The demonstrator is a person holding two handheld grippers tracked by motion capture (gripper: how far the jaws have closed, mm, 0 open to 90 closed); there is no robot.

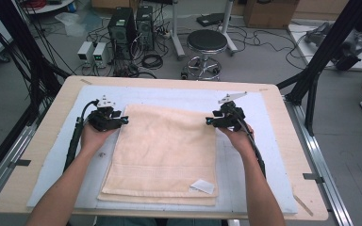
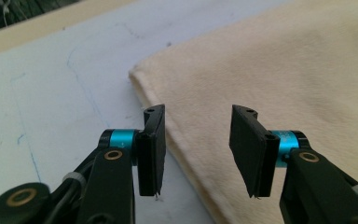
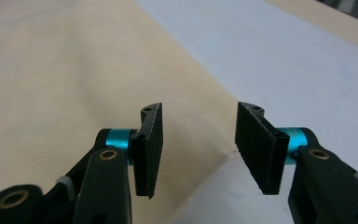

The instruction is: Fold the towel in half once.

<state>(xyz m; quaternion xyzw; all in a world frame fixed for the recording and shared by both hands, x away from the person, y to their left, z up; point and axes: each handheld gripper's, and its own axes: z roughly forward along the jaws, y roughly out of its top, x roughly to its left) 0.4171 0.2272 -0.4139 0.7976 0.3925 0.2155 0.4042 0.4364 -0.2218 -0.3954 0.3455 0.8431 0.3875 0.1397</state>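
Towel (image 1: 165, 153), folded and peach-coloured, lies flat on the white mat (image 1: 245, 188) that covers my worktop (image 1: 28, 169), its near edge toward me with a small white label (image 1: 202, 186) at the near right corner. Farther up, my left tool (image 1: 122, 120) sits at the towel's left edge and my right tool (image 1: 208, 121) at its right edge, both near the far corners. Each tool is released, jaws apart above the towel's border, gripping nothing. Beyond the worktop stands a round black stool (image 1: 207, 42).
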